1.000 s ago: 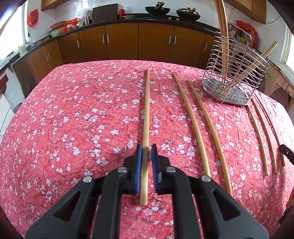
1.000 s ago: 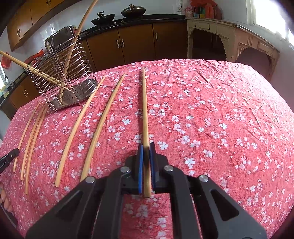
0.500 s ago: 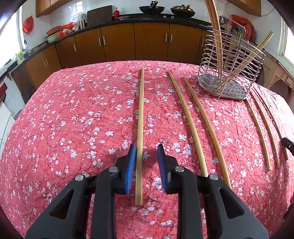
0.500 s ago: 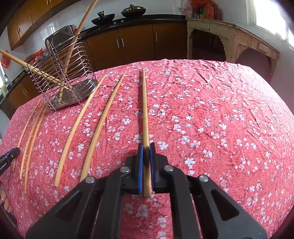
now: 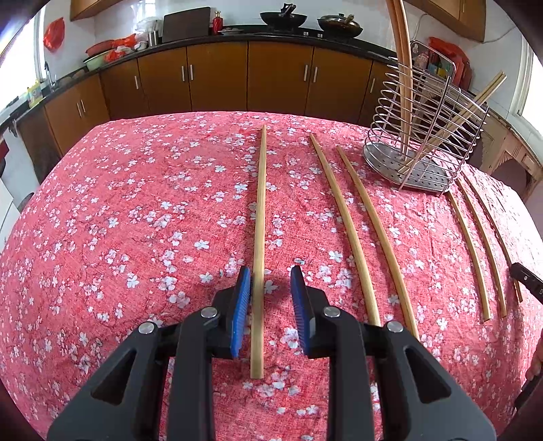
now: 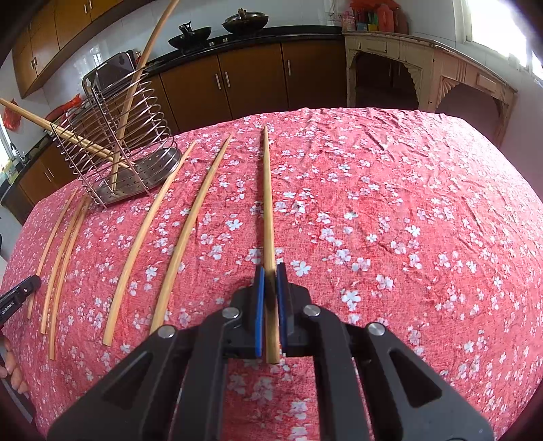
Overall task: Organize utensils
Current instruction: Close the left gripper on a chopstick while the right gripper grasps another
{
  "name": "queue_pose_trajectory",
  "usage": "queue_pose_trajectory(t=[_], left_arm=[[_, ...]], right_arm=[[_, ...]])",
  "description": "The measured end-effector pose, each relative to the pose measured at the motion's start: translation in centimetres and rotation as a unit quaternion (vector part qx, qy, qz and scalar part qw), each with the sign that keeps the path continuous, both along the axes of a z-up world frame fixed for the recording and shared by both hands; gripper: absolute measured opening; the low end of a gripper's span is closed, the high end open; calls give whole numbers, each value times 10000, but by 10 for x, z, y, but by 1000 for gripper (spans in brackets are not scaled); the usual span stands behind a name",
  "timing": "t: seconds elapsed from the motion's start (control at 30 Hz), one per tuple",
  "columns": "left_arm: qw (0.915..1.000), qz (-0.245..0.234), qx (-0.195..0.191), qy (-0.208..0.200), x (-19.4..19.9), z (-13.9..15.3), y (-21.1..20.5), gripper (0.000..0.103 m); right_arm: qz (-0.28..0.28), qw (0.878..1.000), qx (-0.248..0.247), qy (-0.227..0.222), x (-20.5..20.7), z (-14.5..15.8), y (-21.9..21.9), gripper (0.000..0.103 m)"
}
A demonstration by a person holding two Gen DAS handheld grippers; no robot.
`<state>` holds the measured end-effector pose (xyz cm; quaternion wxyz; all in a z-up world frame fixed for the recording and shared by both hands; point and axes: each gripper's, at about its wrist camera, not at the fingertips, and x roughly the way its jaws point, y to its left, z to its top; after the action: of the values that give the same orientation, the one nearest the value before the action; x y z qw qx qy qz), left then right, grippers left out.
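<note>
Since a second ago my left gripper has spread its jaws; the chopstick lies on the cloth between them, unclamped, pointing straight ahead. Right view: right gripper clamps another chopstick, rack ahead-left, nearer.

Kitchen interior. A run of brown base cabinets with vertical metal handles lines the far wall beneath a dark countertop. Two black woks stand on the counter, with a dark board and a red bottle to their left. Upper cabinets hang at the far left of the right view. The wall behind is white. A pale carved wooden counter with arched openings stands at far right. Bright daylight enters through a window above it. A red plastic bag hangs at far left.
</note>
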<state>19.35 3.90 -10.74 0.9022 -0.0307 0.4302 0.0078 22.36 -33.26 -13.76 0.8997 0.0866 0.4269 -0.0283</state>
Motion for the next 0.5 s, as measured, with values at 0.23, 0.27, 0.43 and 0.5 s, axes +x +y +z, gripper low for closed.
queue_pose_trajectory(t=[0.23,0.27,0.43,0.5], left_arm=[[9997,-95,212,28,-7,1,-5,31],[9997,-97,208,32,-10,1,-4,31],[9999,-23,129,19,-21,2,0,29],[10000,15,96,14,-23,2,1,13]], right_arm=[[88,9997,-217,30,-7,1,6,9],[101,9997,-230,36,-11,1,7,9],[122,9996,-246,45,-21,1,8,9],[116,9997,-211,47,-22,1,7,8]])
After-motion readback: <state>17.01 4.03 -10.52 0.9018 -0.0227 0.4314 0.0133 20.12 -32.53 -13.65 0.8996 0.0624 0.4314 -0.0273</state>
